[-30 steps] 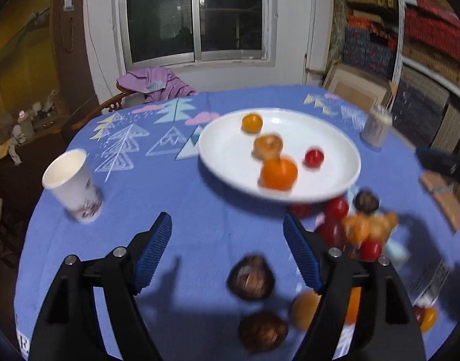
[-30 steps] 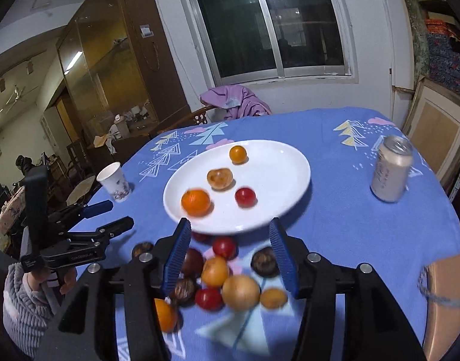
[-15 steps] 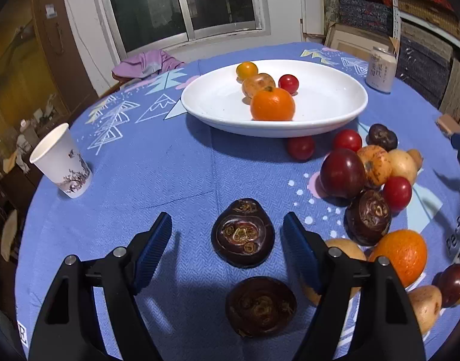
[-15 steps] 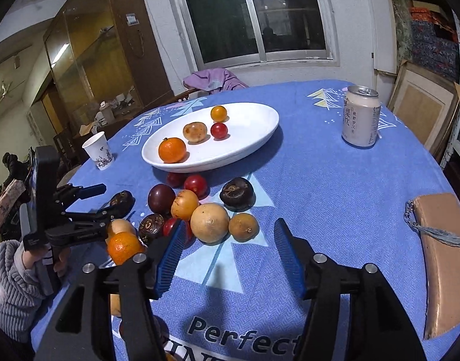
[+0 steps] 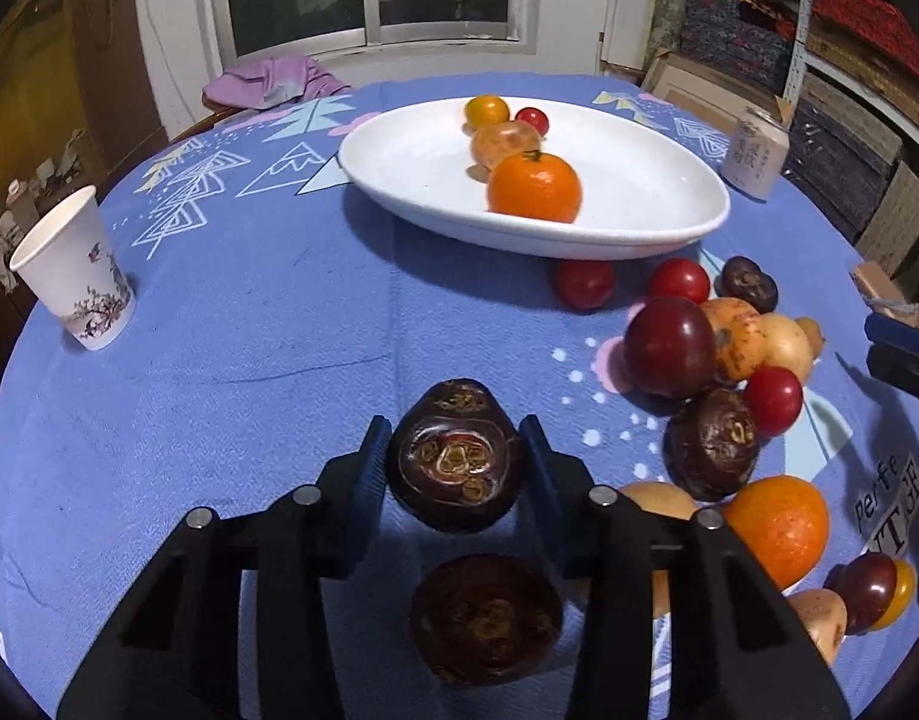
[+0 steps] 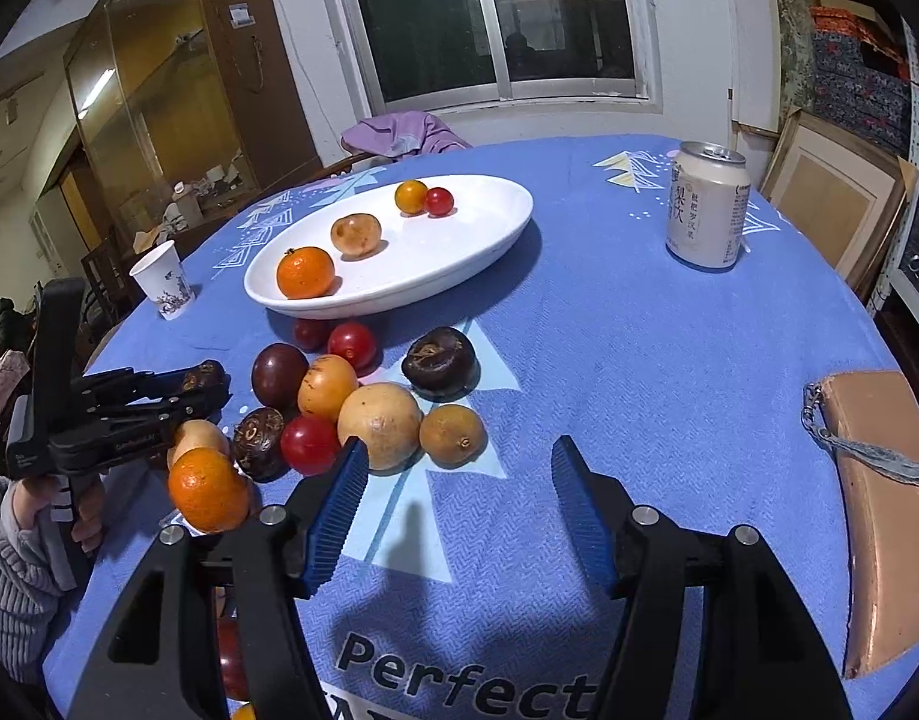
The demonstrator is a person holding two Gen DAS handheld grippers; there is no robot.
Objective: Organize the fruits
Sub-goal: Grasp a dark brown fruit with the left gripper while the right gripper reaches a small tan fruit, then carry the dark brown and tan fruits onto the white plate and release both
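Observation:
My left gripper point(image 5: 456, 450) is shut on a dark brown water chestnut point(image 5: 456, 456) low over the blue tablecloth. A second chestnut point(image 5: 486, 618) lies just below it. The left gripper also shows in the right wrist view point(image 6: 204, 384), at the left. A white oval plate point(image 5: 639, 228) holds an orange point(image 5: 534, 186) and three smaller fruits. A pile of mixed loose fruits point(image 6: 363, 402) lies in front of the plate. My right gripper point(image 6: 453, 474) is open and empty, just short of a small brown fruit point(image 6: 453, 435).
A paper cup point(image 5: 75, 270) stands at the left table edge. A drink can point(image 6: 708, 207) stands at the right. A tan pouch point(image 6: 885, 510) lies at the right edge. A chair with purple cloth point(image 6: 399, 132) is behind the table.
My left gripper dropped to the table and closed on the near chestnut. My right gripper moved down and closer to the fruit pile, still open.

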